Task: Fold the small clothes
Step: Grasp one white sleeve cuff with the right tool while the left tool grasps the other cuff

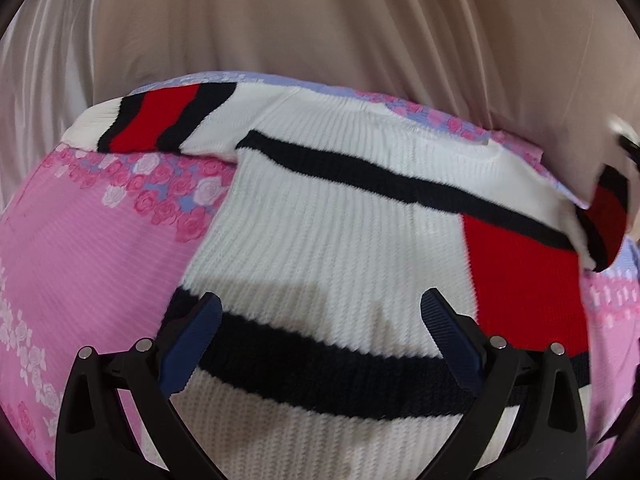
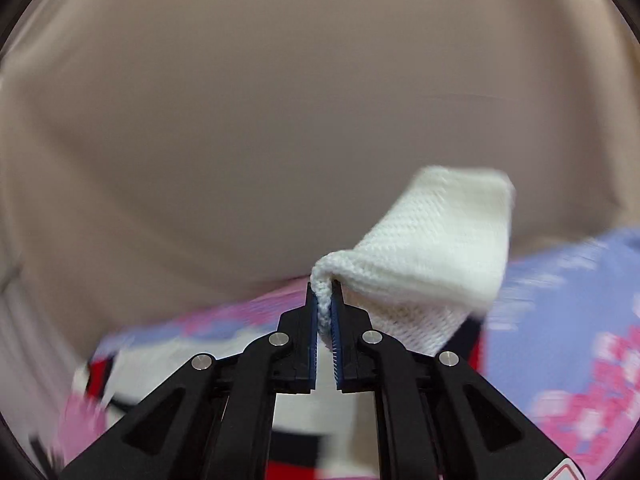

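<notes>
Lay spread across a pink flowered bedsheet (image 1: pixel 92 248), that white knit sweater (image 1: pixel 328 216) with black and red stripes. Had the left gripper (image 1: pixel 320 312) hovering over it, fingers wide apart, nothing between. Right gripper (image 2: pixel 325 292) pinched tight on a white cuff (image 2: pixel 436 236), lifted off the sheet. No containers anywhere.

A pink bedcover (image 1: pixel 92 248) printed with roses fills the lower left of the left wrist view, with a lilac band of it along the upper middle. Behind it, a beige curtain (image 1: pixel 320 20) hangs in folds across the top. The right wrist view shows the same cover blurred at lower right, curtain above.
</notes>
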Motion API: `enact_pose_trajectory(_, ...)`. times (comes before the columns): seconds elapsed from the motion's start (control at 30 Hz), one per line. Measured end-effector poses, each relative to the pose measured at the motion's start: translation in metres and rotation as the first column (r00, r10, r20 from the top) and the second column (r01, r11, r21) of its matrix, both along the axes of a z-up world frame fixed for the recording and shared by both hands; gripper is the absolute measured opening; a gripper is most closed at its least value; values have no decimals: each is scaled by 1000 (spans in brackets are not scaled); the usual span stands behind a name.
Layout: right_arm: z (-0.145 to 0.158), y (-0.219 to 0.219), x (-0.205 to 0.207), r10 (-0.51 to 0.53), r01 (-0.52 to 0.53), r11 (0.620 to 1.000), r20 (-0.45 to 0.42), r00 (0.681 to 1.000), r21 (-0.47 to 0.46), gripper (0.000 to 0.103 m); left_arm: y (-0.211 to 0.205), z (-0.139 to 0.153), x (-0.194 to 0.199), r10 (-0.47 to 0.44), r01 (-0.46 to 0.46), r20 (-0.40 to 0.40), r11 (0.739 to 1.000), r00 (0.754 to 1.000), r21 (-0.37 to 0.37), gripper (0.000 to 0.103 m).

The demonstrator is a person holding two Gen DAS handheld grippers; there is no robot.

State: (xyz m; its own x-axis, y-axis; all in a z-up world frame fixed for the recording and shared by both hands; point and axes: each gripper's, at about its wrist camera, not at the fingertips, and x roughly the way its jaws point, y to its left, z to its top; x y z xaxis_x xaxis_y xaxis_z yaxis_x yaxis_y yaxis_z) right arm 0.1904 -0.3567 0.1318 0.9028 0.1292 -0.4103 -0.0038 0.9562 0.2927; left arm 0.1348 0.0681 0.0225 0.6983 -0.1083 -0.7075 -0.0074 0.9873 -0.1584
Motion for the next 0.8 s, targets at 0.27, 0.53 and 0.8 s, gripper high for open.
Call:
enact_pose_trajectory(0.27,-69,121,20,123,-152,964,-144,982,-216,36,0,17,42,-74,71,-16,984,997,-165,98)
enact_pose_trajectory(0.53,-115,29,-66,-197,165,974,-222,955,-156,60,-53,-7,156,-181,145,-111,951,977,-274,98)
enact_pose_trajectory(0.8,-149,6,-55,-226,192,972,-299,927,-139,60,-109,-12,210,-274,227,-142,933,951,-281,5)
